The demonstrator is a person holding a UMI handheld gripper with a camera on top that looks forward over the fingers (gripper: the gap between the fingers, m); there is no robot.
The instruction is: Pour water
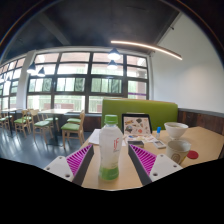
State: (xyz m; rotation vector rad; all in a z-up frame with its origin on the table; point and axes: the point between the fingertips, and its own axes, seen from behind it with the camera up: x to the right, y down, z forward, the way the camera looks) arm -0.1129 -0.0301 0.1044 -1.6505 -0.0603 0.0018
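Note:
A plastic bottle (109, 150) with a white body, a green-and-white label and a white cap stands upright on the tan table (205, 140). It is between my gripper's (110, 158) two fingers. The magenta pads (78, 160) sit on either side of it, and a narrow strip of table shows at each side. The gripper is open around the bottle. A white bowl-like cup (176, 129) stands on the table beyond the fingers to the right.
A small red cap (192, 155) and a blue item (158, 131) lie near the cup. A propped card or tablet (137, 124) stands behind the bottle. A green booth seat (140, 108) backs the table. Chairs and tables (72, 128) stand to the left by the windows.

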